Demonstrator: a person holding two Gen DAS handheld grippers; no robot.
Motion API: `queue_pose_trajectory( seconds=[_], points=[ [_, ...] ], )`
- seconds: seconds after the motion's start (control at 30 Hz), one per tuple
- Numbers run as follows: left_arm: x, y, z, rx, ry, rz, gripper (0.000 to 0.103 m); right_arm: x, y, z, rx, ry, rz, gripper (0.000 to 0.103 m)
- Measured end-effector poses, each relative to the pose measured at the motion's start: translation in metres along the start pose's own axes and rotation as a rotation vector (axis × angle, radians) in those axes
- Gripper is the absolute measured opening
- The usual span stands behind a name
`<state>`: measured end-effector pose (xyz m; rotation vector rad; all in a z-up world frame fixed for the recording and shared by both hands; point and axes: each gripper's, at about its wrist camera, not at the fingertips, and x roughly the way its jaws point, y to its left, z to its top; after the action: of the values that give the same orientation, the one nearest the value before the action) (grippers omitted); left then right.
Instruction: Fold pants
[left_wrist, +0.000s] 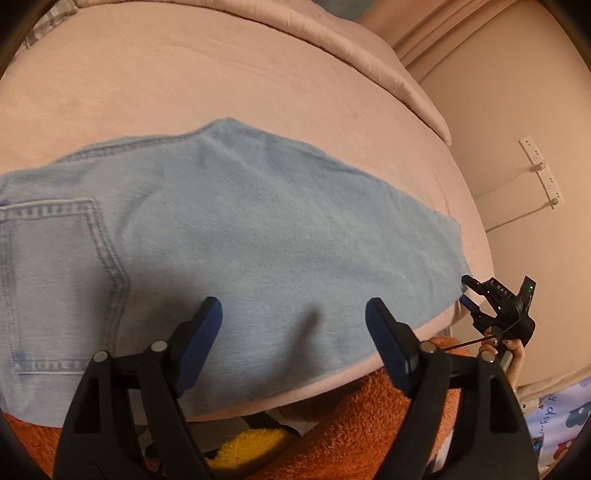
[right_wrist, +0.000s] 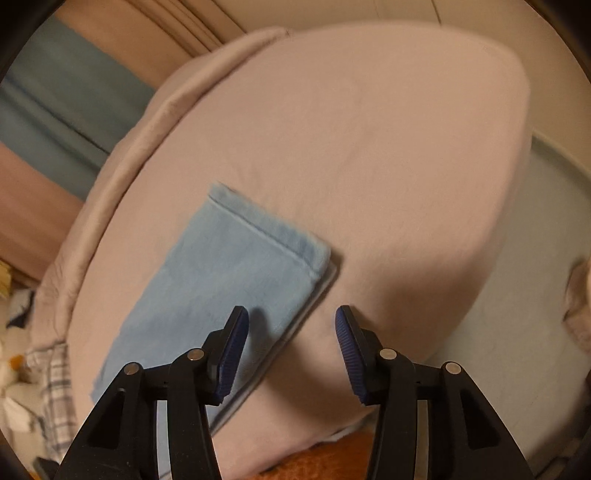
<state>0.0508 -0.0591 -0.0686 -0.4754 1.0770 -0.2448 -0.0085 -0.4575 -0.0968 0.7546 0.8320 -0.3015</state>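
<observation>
Light blue denim pants (left_wrist: 229, 229) lie flat on a pink bed (left_wrist: 221, 74), folded lengthwise, back pocket at the left. My left gripper (left_wrist: 293, 314) is open and empty, hovering over the near edge of the pants. In the right wrist view the leg end with its hem (right_wrist: 221, 273) lies on the bed. My right gripper (right_wrist: 291, 325) is open and empty, just above the leg's near corner; it also shows in the left wrist view (left_wrist: 467, 291) at the leg's right end.
A rolled pink blanket (left_wrist: 351, 44) lies along the bed's far side. An orange fuzzy cloth (left_wrist: 369, 417) is below the bed's near edge. A power strip (left_wrist: 541, 171) hangs on the wall at the right. A plaid cloth (right_wrist: 55, 384) lies at the left.
</observation>
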Motion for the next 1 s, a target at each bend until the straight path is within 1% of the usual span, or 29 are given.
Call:
queue_pose_trajectory(
  seconds=[0.07,0.1,0.2,0.3,0.37,0.4,0.43,0.47,0.57,0.67,0.73,0.83,0.9,1.0],
  points=[
    [-0.004,0.002,0.000,-0.001,-0.018,0.013,0.087,0.003,0.001,0.001,0.016,-0.026,0.008,0.049],
    [-0.007,0.004,-0.001,-0.003,-0.025,0.018,0.087,0.005,0.002,0.003,0.027,-0.028,0.018,0.050],
    [-0.009,0.010,-0.001,-0.023,-0.039,0.037,0.087,0.014,0.008,0.015,0.052,-0.016,0.063,0.051],
    [-0.010,0.012,-0.002,-0.037,-0.044,0.035,0.087,0.020,0.014,0.019,0.071,-0.026,0.085,0.051],
    [-0.012,0.014,-0.002,-0.042,-0.045,0.032,0.087,0.018,0.017,0.016,0.070,-0.041,0.083,0.037],
    [-0.014,0.015,-0.003,-0.041,-0.048,0.033,0.087,0.016,0.018,0.015,0.065,-0.049,0.078,0.023],
    [-0.015,0.016,-0.003,-0.040,-0.050,0.034,0.087,0.014,0.017,0.013,0.068,-0.052,0.096,0.016],
    [-0.017,0.017,-0.004,-0.039,-0.056,0.038,0.087,0.011,0.016,0.010,0.078,-0.046,0.123,0.016],
    [-0.022,0.021,-0.003,-0.046,-0.066,0.044,0.087,-0.003,0.029,0.009,0.059,-0.082,0.121,0.016],
    [-0.027,0.026,-0.004,-0.059,-0.074,0.044,0.087,-0.028,0.059,0.007,-0.022,-0.146,0.158,0.016],
    [-0.033,0.029,-0.005,-0.069,-0.089,0.044,0.087,-0.050,0.089,0.000,-0.109,-0.177,0.219,0.016],
    [-0.039,0.034,-0.007,-0.081,-0.101,0.044,0.087,-0.072,0.132,-0.012,-0.233,-0.211,0.282,0.016],
    [-0.042,0.036,-0.004,-0.089,-0.108,0.047,0.087,-0.084,0.161,-0.027,-0.315,-0.211,0.334,0.016],
    [-0.048,0.040,-0.004,-0.097,-0.122,0.053,0.087,-0.090,0.193,-0.048,-0.404,-0.188,0.393,0.016]
  ],
)
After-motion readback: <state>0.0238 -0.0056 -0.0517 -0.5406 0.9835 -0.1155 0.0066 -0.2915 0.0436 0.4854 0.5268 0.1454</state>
